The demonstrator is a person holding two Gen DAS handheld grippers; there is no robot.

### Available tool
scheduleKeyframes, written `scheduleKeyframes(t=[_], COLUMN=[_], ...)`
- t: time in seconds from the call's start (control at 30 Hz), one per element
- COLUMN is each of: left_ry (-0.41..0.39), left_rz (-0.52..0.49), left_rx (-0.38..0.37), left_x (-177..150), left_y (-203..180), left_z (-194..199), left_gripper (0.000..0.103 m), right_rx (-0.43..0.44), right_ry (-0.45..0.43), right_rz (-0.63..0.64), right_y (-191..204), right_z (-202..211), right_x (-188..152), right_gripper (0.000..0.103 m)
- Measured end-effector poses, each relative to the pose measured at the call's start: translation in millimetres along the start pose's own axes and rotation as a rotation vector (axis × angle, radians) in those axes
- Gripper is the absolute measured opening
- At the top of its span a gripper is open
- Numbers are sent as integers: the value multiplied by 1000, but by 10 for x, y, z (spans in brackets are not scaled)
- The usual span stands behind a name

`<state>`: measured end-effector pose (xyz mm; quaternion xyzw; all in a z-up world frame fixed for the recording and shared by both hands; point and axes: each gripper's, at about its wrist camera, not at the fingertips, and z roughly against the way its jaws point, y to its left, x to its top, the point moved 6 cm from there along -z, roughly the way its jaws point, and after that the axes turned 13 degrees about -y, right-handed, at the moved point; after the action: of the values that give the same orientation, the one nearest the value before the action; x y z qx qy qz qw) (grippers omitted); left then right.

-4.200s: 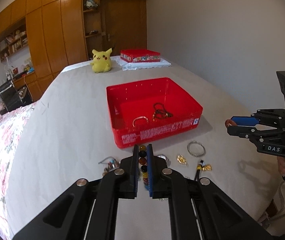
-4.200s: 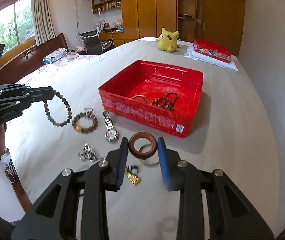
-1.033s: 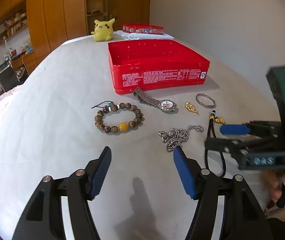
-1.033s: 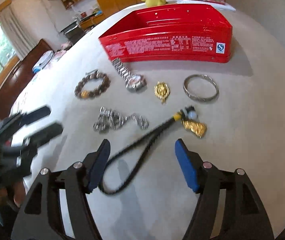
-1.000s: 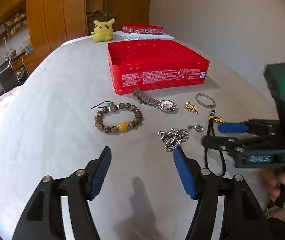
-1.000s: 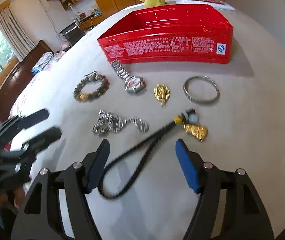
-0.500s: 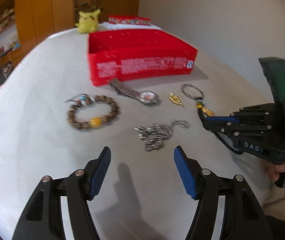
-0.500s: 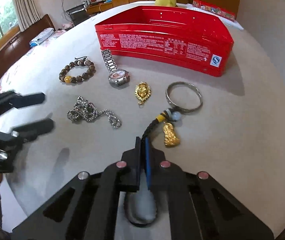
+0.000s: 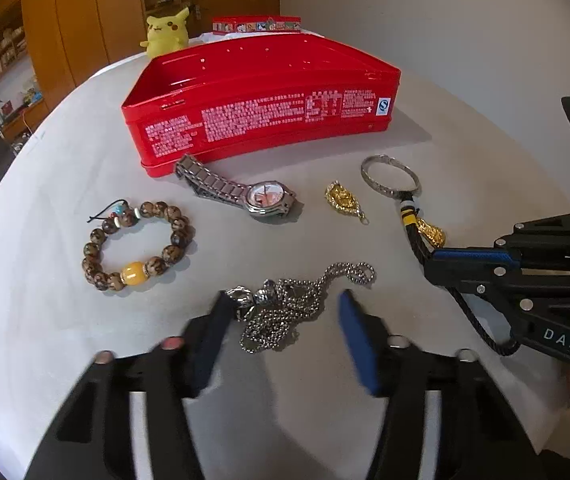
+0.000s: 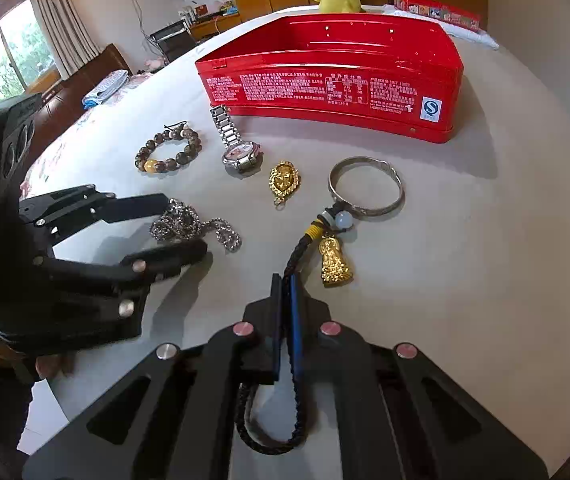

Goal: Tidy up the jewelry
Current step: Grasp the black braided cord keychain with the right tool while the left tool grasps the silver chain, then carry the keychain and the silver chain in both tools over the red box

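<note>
**Cord pinched, chain straddled**

The right gripper [image 10: 283, 280] is clamped on the black cord [image 10: 299, 250]; only its own view shows the cord's loop [image 10: 269, 436] hanging behind the fingers (the left view shows part of it). The left gripper [image 9: 281, 320] has just been closing, its jaws apart either side of the chain [image 9: 285, 308], not pressing it. Both lie in front of the red tin [image 9: 261, 116], beside the watch [image 9: 245, 196], beads [image 9: 137, 246], pendant [image 9: 343, 200] and bangle [image 9: 389, 178].

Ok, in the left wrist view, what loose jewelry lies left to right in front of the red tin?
Beaded bracelet → wristwatch → gold pendant → silver bangle.
</note>
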<state>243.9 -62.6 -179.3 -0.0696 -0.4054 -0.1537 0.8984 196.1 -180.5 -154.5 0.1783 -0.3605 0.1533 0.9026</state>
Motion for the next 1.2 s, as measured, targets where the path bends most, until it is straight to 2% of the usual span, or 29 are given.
scheduleKeyframes(t=[0.03,0.17,0.2,0.37,0.5,1.2], left_ry=[0,-8,-11,-10,-27,-143], left_rz=[0,5,10,27,45,43], left_rx=[4,0,-2,-8,-15,-15], left_x=[2,-3,-2,14,47,403], left_y=[4,-1,-2,27,59,159], left_z=[3,14,15,63,167,758], left_gripper=[33,24,18,13,4,4], right_rx=[5,14,15,18,15,54], right_ry=[-1,-8,-9,-11,-13,-105], right_rz=[-2,-8,-9,-6,6,14], right_y=[-3,-12,-17,-17,0,182], right_z=[2,9,13,24,46,481], right_x=[-1,-11,-12,-13,-7,310], right_gripper=[3,3,3,3,2,2])
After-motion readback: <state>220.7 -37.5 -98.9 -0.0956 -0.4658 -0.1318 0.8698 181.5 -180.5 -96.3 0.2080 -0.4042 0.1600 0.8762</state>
